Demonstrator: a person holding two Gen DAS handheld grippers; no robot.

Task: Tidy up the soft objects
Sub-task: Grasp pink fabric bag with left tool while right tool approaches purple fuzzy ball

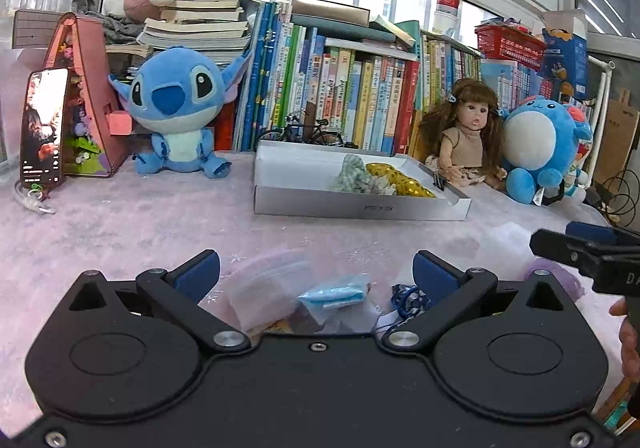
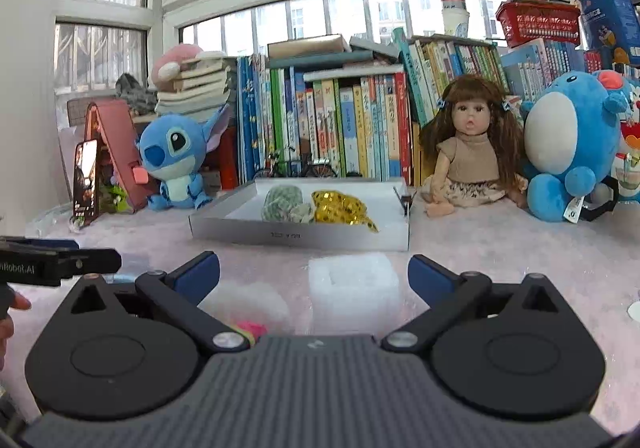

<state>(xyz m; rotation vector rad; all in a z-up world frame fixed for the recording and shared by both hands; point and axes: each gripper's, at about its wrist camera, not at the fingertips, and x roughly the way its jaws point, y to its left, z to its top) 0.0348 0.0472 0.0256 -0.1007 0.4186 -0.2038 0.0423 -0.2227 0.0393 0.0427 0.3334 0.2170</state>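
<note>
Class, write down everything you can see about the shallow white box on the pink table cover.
The shallow white box is a low rectangular tray that looks like cardboard, open on top, with small dark print on its front wall. It sits flat on the pink table cover, in front of the row of books, between the blue plush and the doll. Inside lie a crumpled green-white cloth and a shiny gold sequinned piece, side by side and touching. A dark binder clip sits at its right edge.
</note>
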